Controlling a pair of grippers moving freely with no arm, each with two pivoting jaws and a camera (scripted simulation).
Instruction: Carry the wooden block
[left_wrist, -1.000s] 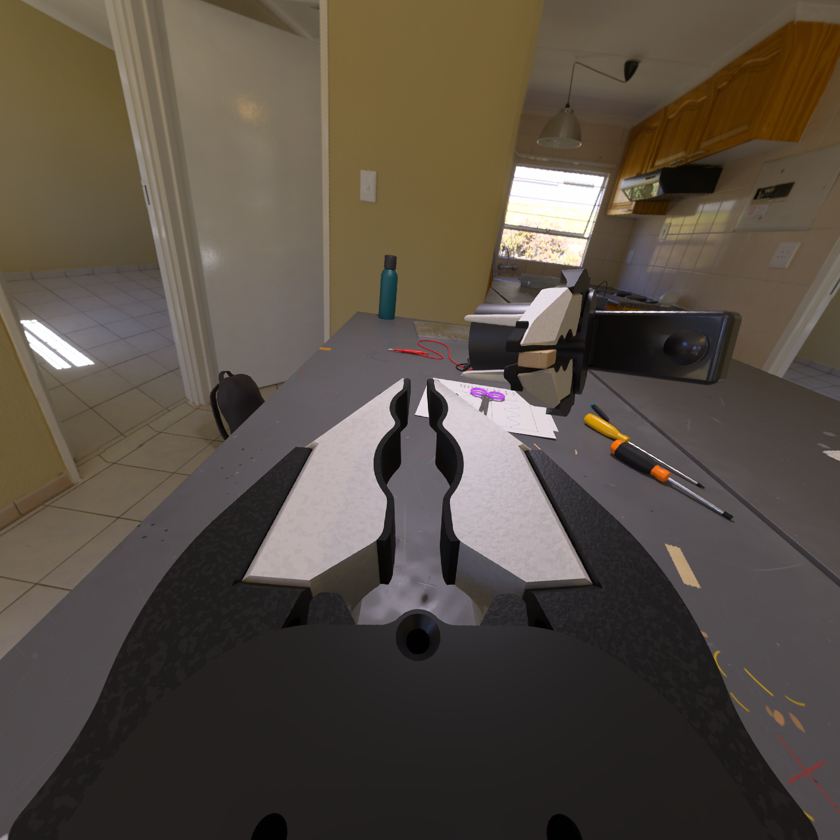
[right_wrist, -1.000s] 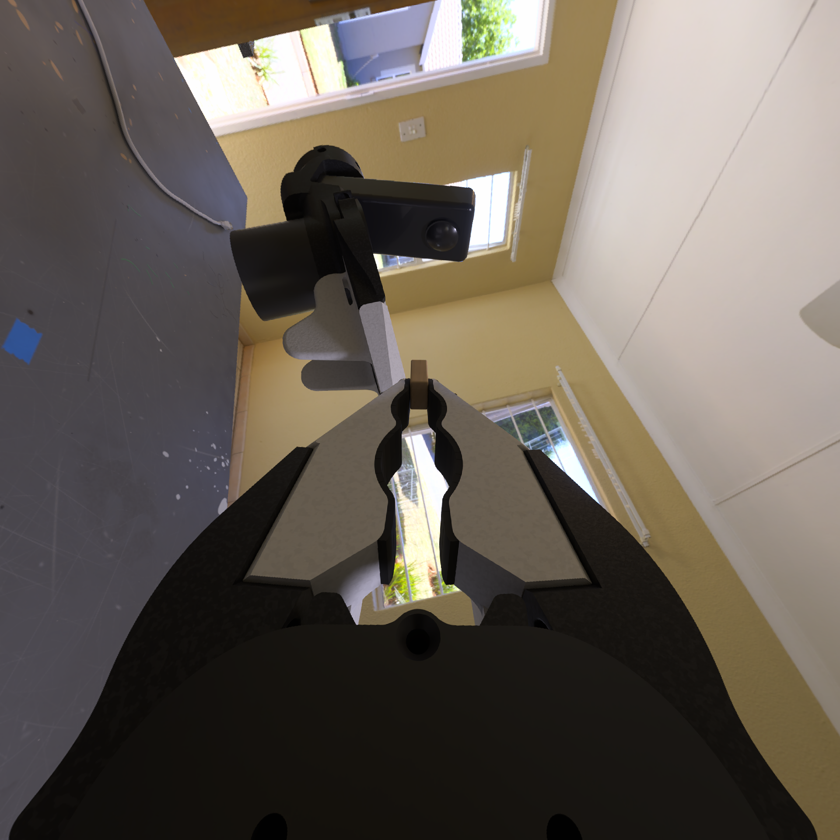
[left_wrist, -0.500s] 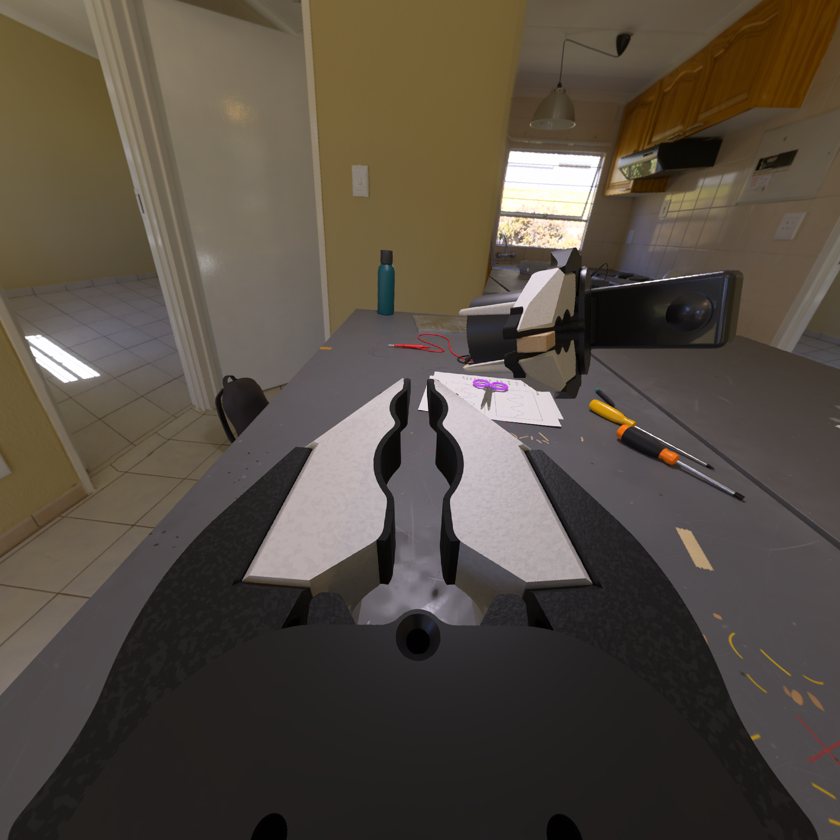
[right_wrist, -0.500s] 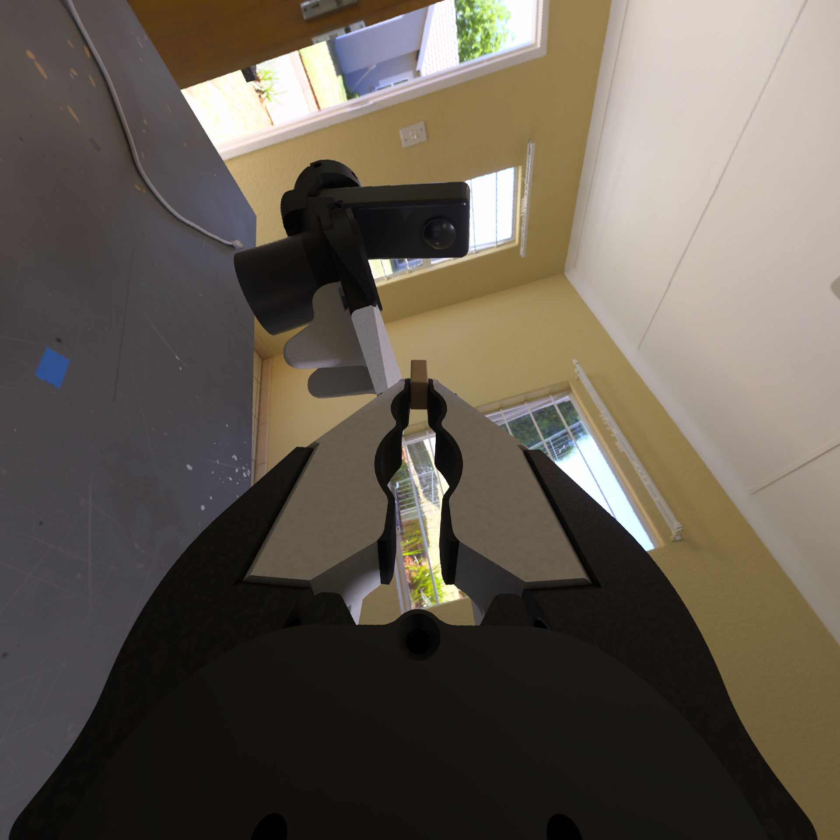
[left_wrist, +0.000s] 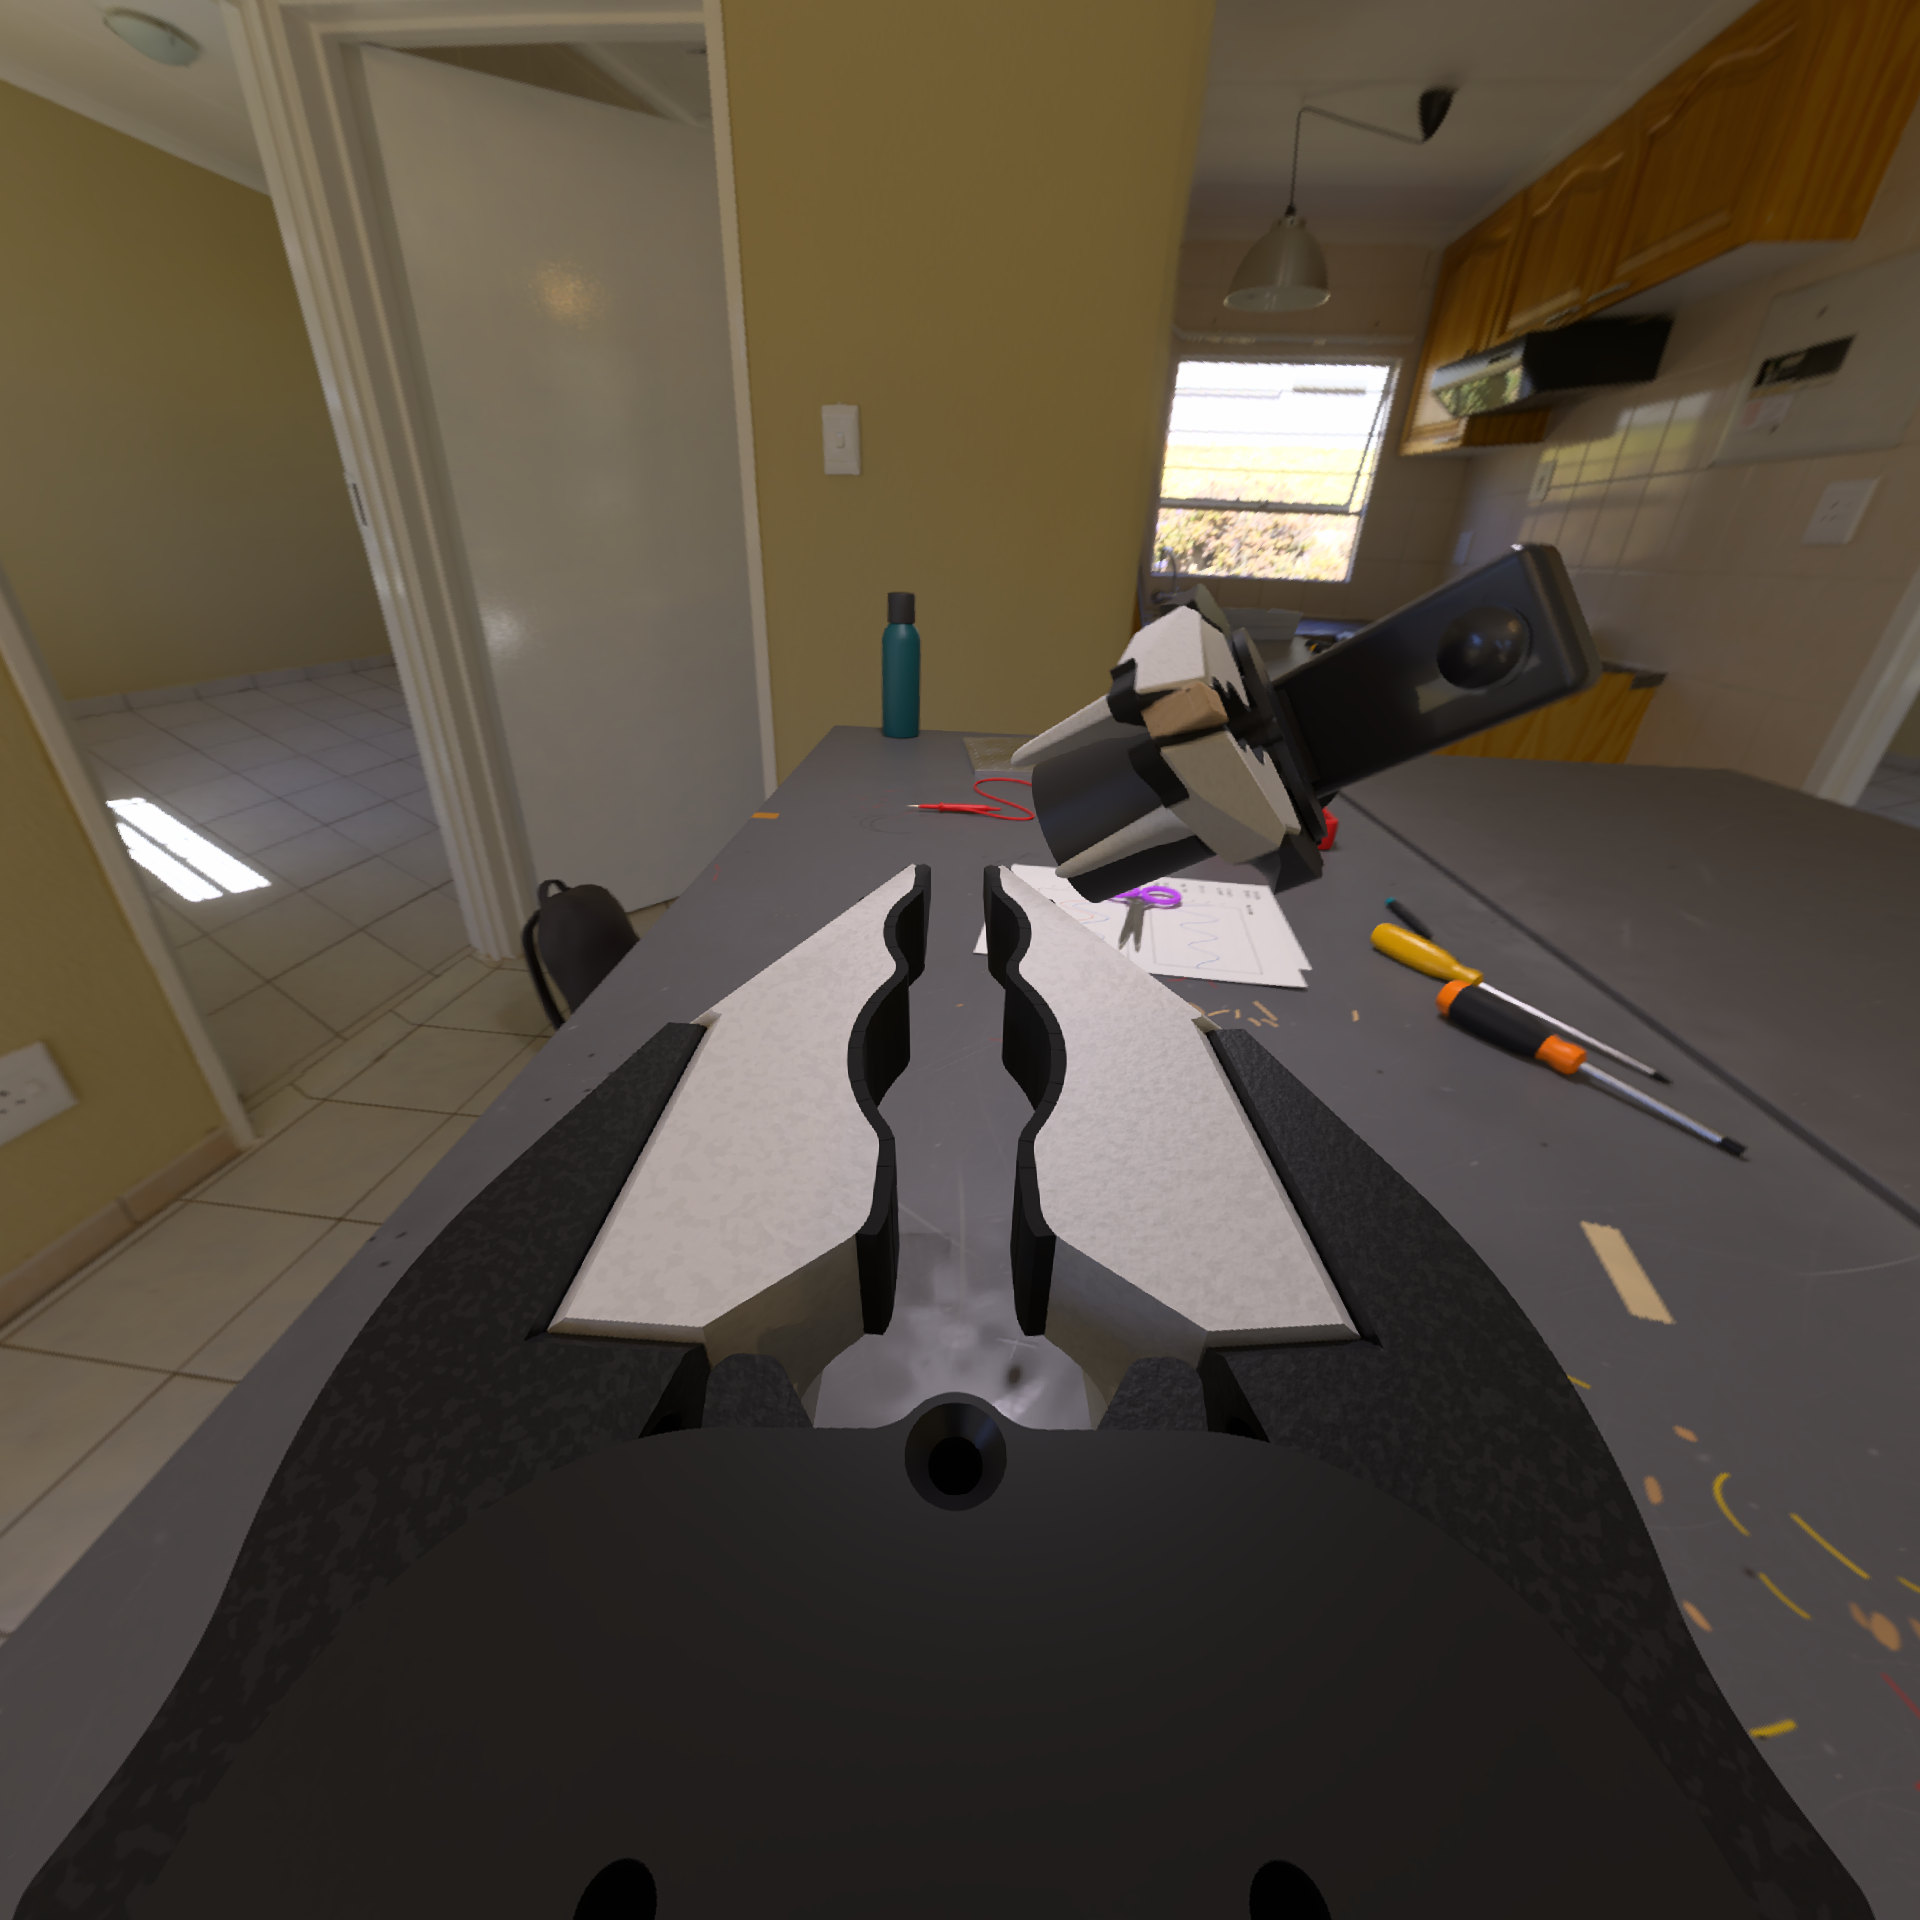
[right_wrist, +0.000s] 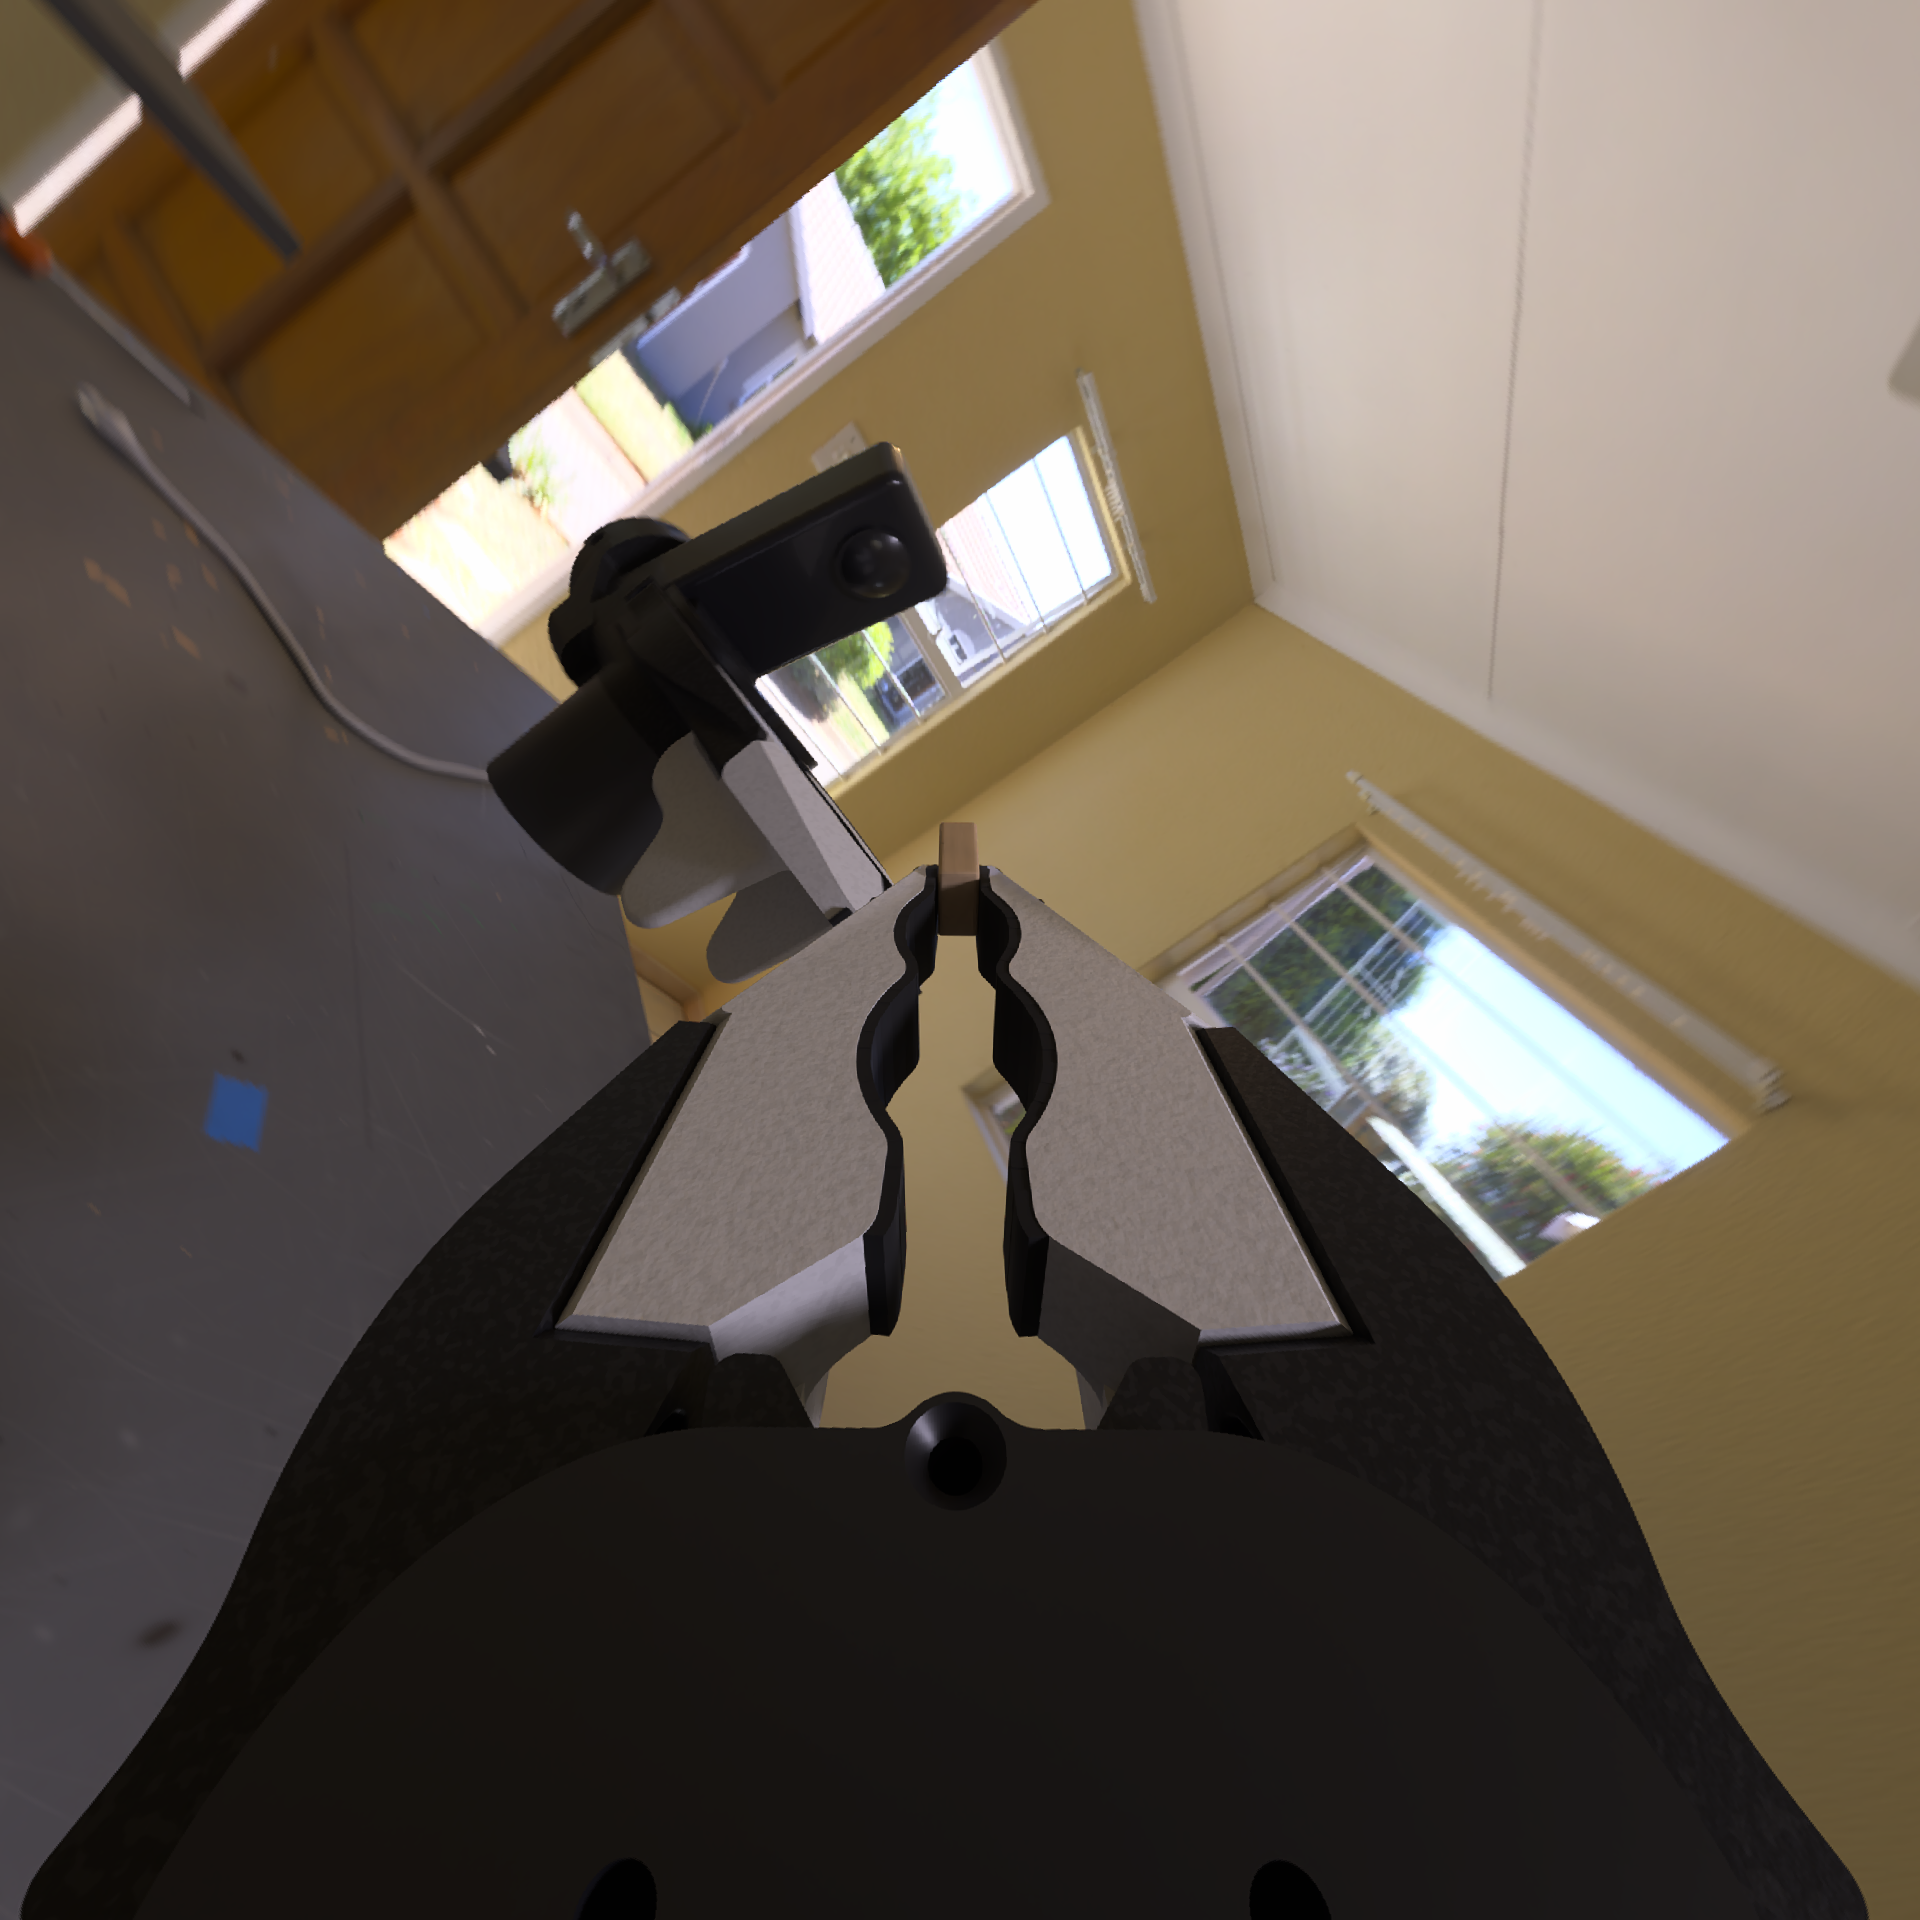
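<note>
My right gripper (right_wrist: 957, 896) is shut on the small wooden block (right_wrist: 957, 878), which is pinched at its fingertips and held in the air above the grey table (right_wrist: 208, 935). In the left wrist view the right gripper (left_wrist: 1174, 717) hangs tilted above the table's far end, with the block (left_wrist: 1182, 711) between its pads. My left gripper (left_wrist: 956, 883) is closed to a narrow gap with nothing in it, low over the table. It also shows in the right wrist view (right_wrist: 821, 873), just left of the block and apart from it.
On the table (left_wrist: 1558, 1195) lie a paper sheet (left_wrist: 1226, 945) with purple scissors (left_wrist: 1148, 899), a yellow screwdriver (left_wrist: 1423, 951), an orange one (left_wrist: 1507, 1029), a red wire (left_wrist: 987, 800) and a teal bottle (left_wrist: 900, 665). A backpack (left_wrist: 571, 935) sits on the floor at the left.
The right gripper has rolled and risen with the block still in it. The left gripper has stayed closed and empty, and its view has shifted only a little.
</note>
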